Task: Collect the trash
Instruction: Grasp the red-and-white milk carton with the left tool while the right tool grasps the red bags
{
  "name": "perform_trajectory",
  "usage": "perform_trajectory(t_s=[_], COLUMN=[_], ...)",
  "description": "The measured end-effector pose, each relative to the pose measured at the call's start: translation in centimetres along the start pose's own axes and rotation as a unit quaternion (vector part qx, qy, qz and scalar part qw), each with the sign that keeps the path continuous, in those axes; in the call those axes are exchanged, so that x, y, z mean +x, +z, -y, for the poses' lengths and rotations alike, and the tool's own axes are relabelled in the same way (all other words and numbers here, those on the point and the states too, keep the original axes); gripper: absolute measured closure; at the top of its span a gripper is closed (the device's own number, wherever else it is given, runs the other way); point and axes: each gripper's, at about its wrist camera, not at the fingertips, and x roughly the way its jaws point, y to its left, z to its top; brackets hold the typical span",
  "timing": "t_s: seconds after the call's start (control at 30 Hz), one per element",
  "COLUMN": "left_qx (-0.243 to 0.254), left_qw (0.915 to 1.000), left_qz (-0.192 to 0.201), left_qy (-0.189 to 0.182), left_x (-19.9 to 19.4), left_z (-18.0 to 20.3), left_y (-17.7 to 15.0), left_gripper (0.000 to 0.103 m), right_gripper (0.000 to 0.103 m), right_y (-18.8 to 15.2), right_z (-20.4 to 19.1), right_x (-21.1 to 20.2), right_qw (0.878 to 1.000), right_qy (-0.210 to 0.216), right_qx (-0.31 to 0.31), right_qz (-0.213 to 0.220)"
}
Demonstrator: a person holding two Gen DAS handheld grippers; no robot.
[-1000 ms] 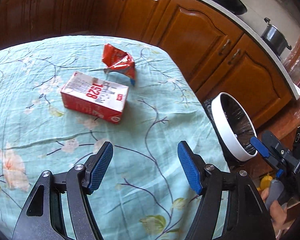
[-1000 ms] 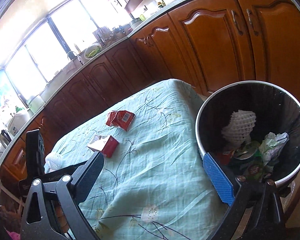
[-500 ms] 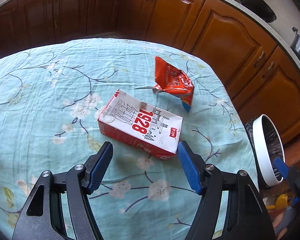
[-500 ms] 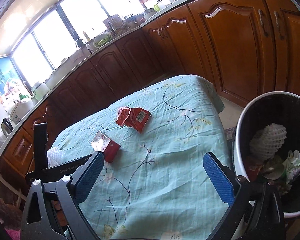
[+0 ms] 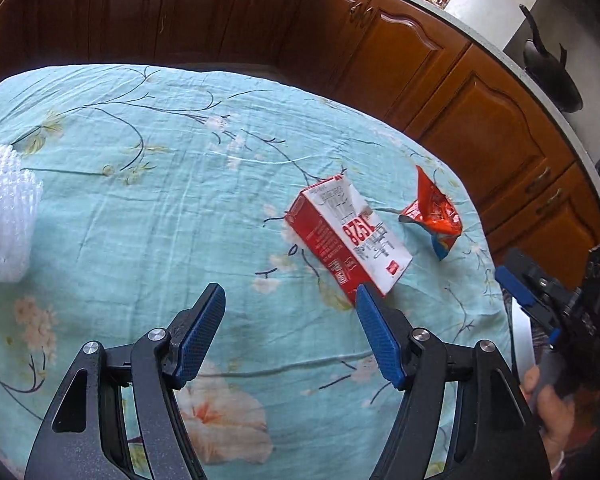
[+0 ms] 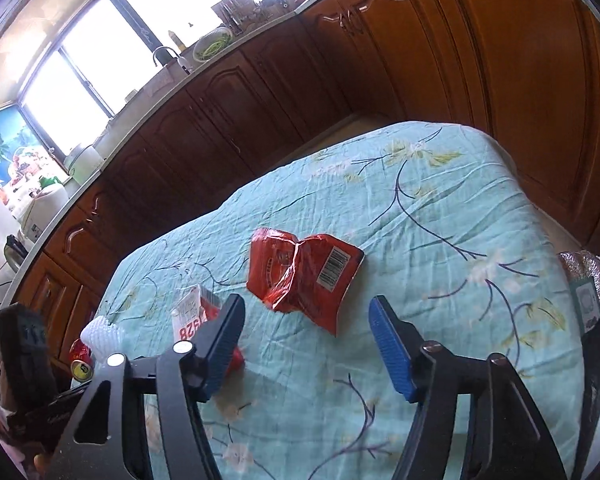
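Observation:
A red and white carton [image 5: 348, 236] lies on the floral tablecloth [image 5: 160, 208], just beyond the right fingertip of my left gripper [image 5: 290, 300]. Its jaws are opening a little with nothing between them. A crumpled red wrapper [image 6: 304, 276] lies just ahead of my right gripper [image 6: 308, 308], whose jaws are closing and hold nothing. The wrapper [image 5: 432, 212] sits right of the carton in the left wrist view. A white foam net [image 5: 4, 216] rests at the table's left edge. The right gripper [image 5: 516, 284] shows at the right, held by a hand.
Brown kitchen cabinets [image 6: 380, 80] run behind the table. The black-lined trash bin [image 6: 598, 332] stands at the table's right end. A red can [image 6: 78, 356] sits low beside the foam net [image 6: 100, 336]. A dark wok [image 5: 552, 76] rests on the counter.
Both views swung away from the bin toward the table. The carton slid to the right in the left view. The right jaws narrowed and the wrapper now lies close before them.

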Motion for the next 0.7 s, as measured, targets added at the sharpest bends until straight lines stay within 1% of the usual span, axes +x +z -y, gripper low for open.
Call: perform_trajectory(t_s=[0.03, 0.07, 0.1, 0.13, 0.17, 0.2, 0.23, 0.27, 0.4, 0.6, 0.7], left_qx=[0.001, 0.004, 0.006, 0.008, 0.008, 0.007, 0.006, 0.007, 0.016, 0.035, 0.044], left_qw=[1.0, 1.0, 0.9999, 0.9999, 0.9999, 0.9999, 0.9999, 0.9999, 0.9999, 0.9988, 0.9983], left_qz=[0.001, 0.003, 0.005, 0.006, 0.006, 0.005, 0.005, 0.005, -0.003, -0.018, -0.015], left_qy=[-0.005, -0.007, -0.009, -0.01, -0.011, -0.012, -0.012, -0.011, -0.003, 0.028, 0.035], left_x=[0.1, 0.2, 0.2, 0.4, 0.4, 0.6, 0.8, 1.0, 2.2, 5.1, 6.2], left_z=[0.6, 1.0, 1.5, 2.0, 2.3, 2.5, 2.7, 2.9, 3.8, 5.5, 6.3], left_y=[0.2, 0.3, 0.5, 0.7, 0.8, 1.0, 1.1, 1.3, 1.9, 2.7, 3.0], left_gripper=[0.029, 0.028, 0.028, 0.027, 0.027, 0.027, 0.027, 0.027, 0.026, 0.026, 0.025], right_gripper=[0.05, 0.057, 0.061, 0.069, 0.082, 0.087, 0.088, 0.096, 0.096, 0.096, 0.096], right_y=[0.3, 0.5, 0.7, 0.9, 0.9, 0.9, 0.8, 0.7, -0.2, -1.9, -2.9], right_z=[0.1, 0.2, 0.2, 0.3, 0.3, 0.4, 0.3, 0.2, 0.4, 1.6, 2.5], right_x=[0.8, 1.4, 1.9, 2.4, 2.7, 2.9, 2.6, 2.1, -0.6, -5.0, -7.0], right_qw=[1.0, 1.0, 1.0, 1.0, 1.0, 1.0, 1.0, 1.0, 1.0, 0.999, 0.999], right_qy=[-0.002, -0.003, -0.003, -0.001, 0.004, 0.005, 0.001, -0.004, 0.004, 0.007, 0.012], right_qx=[0.003, 0.005, 0.006, 0.005, 0.006, 0.006, 0.002, -0.006, -0.009, -0.002, 0.008], right_qz=[-0.005, -0.008, -0.011, -0.013, -0.018, -0.021, -0.016, -0.01, 0.01, 0.037, 0.047])
